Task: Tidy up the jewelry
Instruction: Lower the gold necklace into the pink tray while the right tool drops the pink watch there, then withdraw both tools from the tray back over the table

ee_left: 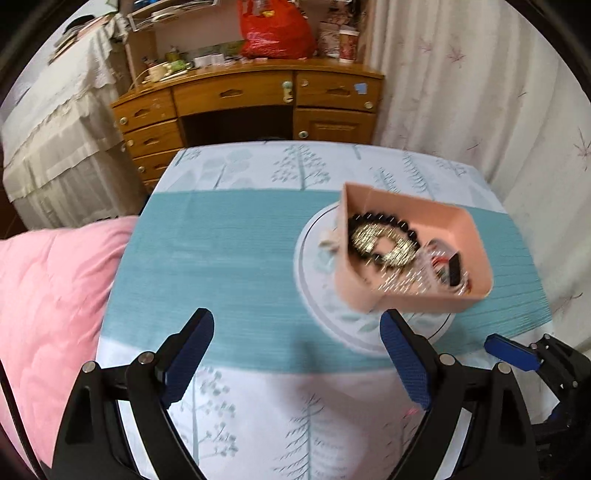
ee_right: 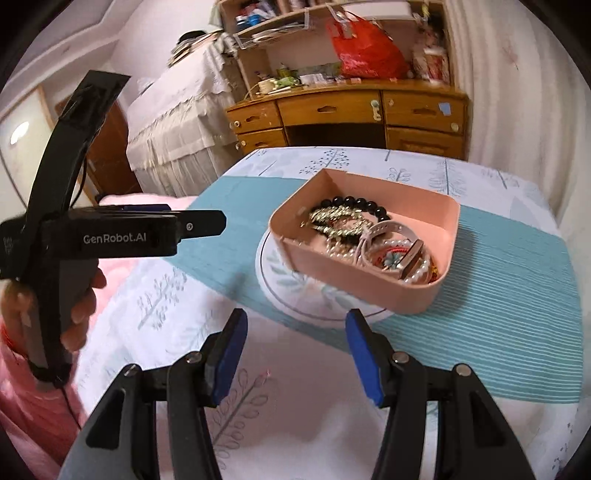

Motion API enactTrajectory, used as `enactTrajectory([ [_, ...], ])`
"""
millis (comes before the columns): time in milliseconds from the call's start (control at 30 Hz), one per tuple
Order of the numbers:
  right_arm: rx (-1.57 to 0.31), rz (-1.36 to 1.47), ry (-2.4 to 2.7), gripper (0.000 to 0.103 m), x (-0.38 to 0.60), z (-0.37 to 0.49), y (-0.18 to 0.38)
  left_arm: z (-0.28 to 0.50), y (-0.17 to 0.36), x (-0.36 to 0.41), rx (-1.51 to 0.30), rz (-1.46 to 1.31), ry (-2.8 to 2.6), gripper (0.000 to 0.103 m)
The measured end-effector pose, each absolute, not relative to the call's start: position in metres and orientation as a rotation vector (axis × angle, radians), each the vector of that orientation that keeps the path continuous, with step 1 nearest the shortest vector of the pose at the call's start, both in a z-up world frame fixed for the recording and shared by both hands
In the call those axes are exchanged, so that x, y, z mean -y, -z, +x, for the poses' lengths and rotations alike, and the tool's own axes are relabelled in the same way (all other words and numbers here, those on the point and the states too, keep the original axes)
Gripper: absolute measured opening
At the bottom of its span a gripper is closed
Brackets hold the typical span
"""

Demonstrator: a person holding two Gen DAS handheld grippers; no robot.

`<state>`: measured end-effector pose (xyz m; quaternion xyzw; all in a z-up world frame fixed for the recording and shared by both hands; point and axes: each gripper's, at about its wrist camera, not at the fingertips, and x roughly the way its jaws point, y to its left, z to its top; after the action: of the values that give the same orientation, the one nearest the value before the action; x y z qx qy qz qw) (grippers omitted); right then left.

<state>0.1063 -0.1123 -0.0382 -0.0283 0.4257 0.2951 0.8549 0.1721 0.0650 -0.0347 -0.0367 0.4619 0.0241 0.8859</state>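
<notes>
Holding both grippers over the table (ee_right: 155, 302), you have nothing picked up yet. The left gripper (ee_left: 297, 354) has its jaws wide apart with only cloth between them. The right gripper (ee_right: 295, 354) has its jaws about half apart, and they are empty too.

The jewelry (ee_right: 364, 236) sits in a pink box (ee_right: 354, 291). In the right wrist view the box is at about 1 o'clock from your jaws, near but not touching. It rests partly on a round white plate (ee_right: 280, 280), so it looks a bit tipped.

That is what could go wrong. If you bump the box, I think it may slide off the plate and spill. The black bead bracelet (ee_right: 354, 202), the gold chain (ee_right: 332, 219) and the pearl string (ee_right: 400, 246) lie in a tangle, so pulling one may drag the others out. Thin chains may also slip from the jaws.

The table wears a white and teal cloth with tree drawings. It could wrinkle under the plate. A pink blanket (ee_left: 48, 295) lies at 9 o'clock. A wooden desk (ee_left: 251, 107) stands at 12 o'clock with a red bag (ee_left: 275, 31) on top.
</notes>
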Motion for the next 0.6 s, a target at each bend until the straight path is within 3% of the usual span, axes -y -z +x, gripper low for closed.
enactTrajectory([
  [600, -0.977, -0.253, -0.578, 0.037, 0.067, 0.072, 0.079, 0.107, 0.084, -0.109, -0.975, -0.128, -0.135, 0.092],
])
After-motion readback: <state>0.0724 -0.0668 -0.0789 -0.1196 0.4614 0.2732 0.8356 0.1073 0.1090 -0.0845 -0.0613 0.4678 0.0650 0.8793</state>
